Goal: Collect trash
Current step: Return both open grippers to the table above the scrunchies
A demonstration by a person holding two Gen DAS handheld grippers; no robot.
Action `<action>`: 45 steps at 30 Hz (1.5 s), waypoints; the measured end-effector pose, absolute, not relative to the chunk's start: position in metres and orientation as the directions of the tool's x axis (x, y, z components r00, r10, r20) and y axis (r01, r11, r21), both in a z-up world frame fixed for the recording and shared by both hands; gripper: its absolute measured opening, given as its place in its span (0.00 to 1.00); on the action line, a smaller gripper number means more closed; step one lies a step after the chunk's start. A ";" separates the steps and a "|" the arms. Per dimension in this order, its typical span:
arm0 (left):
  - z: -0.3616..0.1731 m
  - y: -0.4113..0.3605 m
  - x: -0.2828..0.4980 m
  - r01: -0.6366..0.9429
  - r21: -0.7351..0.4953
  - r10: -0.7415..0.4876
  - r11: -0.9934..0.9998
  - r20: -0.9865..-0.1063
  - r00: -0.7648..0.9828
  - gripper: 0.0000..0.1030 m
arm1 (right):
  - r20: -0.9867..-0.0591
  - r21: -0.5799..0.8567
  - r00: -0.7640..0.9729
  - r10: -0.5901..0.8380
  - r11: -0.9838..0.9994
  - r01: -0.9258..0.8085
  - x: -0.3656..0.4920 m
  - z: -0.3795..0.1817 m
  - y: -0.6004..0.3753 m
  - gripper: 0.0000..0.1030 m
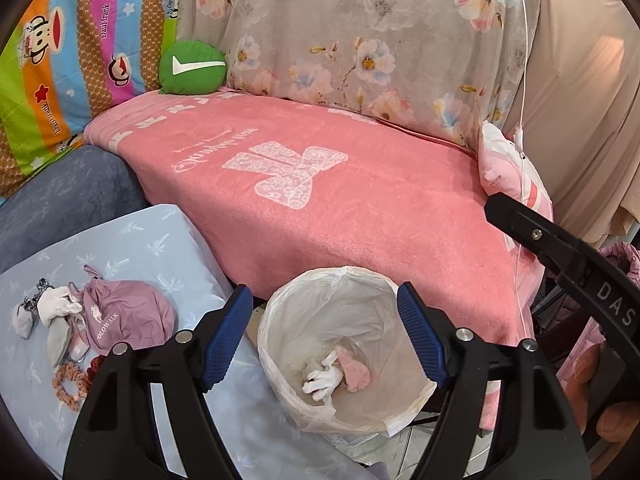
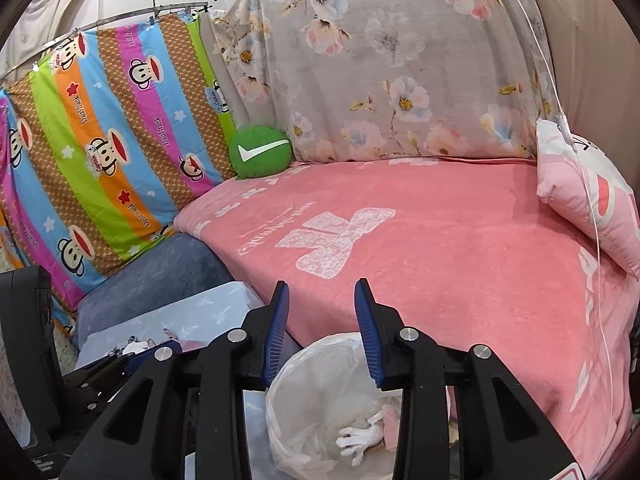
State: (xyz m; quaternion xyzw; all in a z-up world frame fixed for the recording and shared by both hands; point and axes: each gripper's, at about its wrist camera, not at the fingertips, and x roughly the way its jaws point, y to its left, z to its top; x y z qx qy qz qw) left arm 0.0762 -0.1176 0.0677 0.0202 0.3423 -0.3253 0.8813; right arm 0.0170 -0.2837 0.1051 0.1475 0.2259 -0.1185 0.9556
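A trash bin [image 1: 280, 312] lined with a white plastic bag stands beside the pink bed. Inside lie a white glove [image 1: 322, 378] and a pink scrap [image 1: 356, 372]. My left gripper [image 1: 325, 336] is open and empty, its blue pads on either side of the bin's mouth, above it. In the right wrist view my right gripper [image 2: 322, 332] is open and empty above the same bin [image 2: 312, 400]; the white glove [image 2: 360, 438] shows inside. The right gripper's black body crosses the left wrist view at the right edge [image 1: 560, 256].
A pink blanket [image 1: 340, 208] covers the bed, with a pink pillow [image 1: 504, 164] at its right and a green cushion [image 1: 192, 68] at the back. A pale blue pillow [image 1: 132, 248] at left holds a mauve pouch [image 1: 128, 316], small white and grey items and scrunchies [image 1: 70, 384].
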 end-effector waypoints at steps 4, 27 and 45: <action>0.065 -0.114 0.077 0.574 -0.183 -0.545 0.798 -0.624 0.560 0.69 | -0.472 0.225 0.869 -0.150 0.932 0.284 0.017 0.102 -0.277 0.36; 0.043 -0.041 0.095 0.443 -0.203 -0.457 0.873 -0.657 0.600 0.69 | -0.536 0.204 0.843 -0.040 0.963 0.175 0.042 0.075 -0.200 0.37; 0.012 0.050 0.114 0.282 -0.225 -0.357 0.933 -0.695 0.625 0.69 | -0.607 0.186 0.792 0.062 0.980 0.066 0.072 0.041 -0.113 0.40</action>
